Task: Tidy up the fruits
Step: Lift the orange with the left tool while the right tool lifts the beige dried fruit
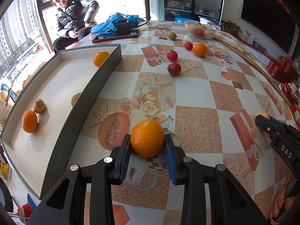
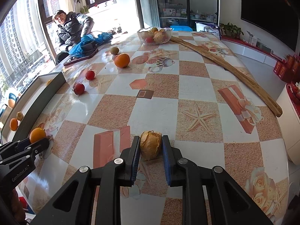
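Note:
My left gripper [image 1: 147,140] is shut on an orange [image 1: 147,138], just right of the grey box lid tray [image 1: 105,69]. The tray holds two oranges [image 1: 29,121], a husked groundcherry [image 1: 39,106] and a tan fruit half hidden by its wall. My right gripper [image 2: 151,143] is shut on a dry husked groundcherry [image 2: 151,144] near the table's front. In the right wrist view the left gripper [image 2: 38,140] shows with its orange [image 2: 37,134]. Loose on the table are three tomatoes [image 1: 174,69], an orange [image 1: 199,49] and a kiwi [image 1: 172,35].
A glass bowl [image 2: 154,34] of fruit stands at the far side. A long wooden stick [image 2: 225,65] lies along the right edge. A phone [image 1: 116,35] and blue bags [image 1: 112,23] lie at the far left. A person [image 1: 73,16] sits by the window.

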Demonstrator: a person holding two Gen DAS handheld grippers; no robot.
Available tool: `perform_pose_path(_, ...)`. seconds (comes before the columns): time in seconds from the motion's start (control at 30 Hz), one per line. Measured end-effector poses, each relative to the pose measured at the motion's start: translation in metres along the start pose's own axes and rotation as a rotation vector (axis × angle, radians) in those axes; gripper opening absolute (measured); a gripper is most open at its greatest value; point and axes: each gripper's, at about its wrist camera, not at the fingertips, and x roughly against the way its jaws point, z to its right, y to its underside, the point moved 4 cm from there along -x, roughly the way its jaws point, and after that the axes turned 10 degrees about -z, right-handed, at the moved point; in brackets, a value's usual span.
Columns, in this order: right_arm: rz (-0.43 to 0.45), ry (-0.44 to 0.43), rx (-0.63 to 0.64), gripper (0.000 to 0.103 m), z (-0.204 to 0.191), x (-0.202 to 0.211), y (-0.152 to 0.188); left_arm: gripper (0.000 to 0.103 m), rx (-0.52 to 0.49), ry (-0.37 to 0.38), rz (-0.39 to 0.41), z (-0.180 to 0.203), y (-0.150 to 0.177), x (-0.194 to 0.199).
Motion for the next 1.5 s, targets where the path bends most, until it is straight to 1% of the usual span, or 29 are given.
perform_pose_path(0.53, -0.005, 0.032, 0.019, 0.024, -0.004, -0.001, 0.0, 0.037, 0.0, 0.002, 0.0, 0.0, 0.001, 0.0)
perform_pose_path(0.67, -0.015, 0.071, 0.058, 0.024, -0.01, -0.002, -0.001, 0.037, -0.013, 0.002, -0.003, 0.001, 0.001, 0.0)
perform_pose_path(0.8, -0.039, 0.122, 0.121, 0.024, -0.017, -0.003, -0.003, 0.037, -0.016, 0.026, -0.016, 0.001, -0.001, 0.0)
perform_pose_path(0.93, -0.094, 0.097, 0.12, 0.024, -0.015, -0.003, -0.006, 0.038, -0.023, 0.039, -0.021, -0.001, -0.002, 0.0)
perform_pose_path(1.1, -0.132, 0.022, 0.045, 0.024, -0.006, -0.001, -0.005, 0.038, -0.017, 0.062, -0.023, -0.004, -0.002, 0.001)
perform_pose_path(1.33, -0.165, 0.011, 0.044, 0.024, -0.01, 0.002, -0.003, 0.038, -0.023, 0.088, -0.028, -0.007, -0.002, 0.001)
perform_pose_path(1.43, -0.186, -0.026, 0.035, 0.024, -0.016, 0.0, -0.006, 0.038, -0.03, 0.14, -0.045, -0.009, -0.003, 0.003)
perform_pose_path(1.5, -0.197, -0.032, 0.043, 0.024, -0.023, -0.002, -0.007, 0.038, -0.033, 0.158, -0.052, -0.011, -0.005, 0.004)
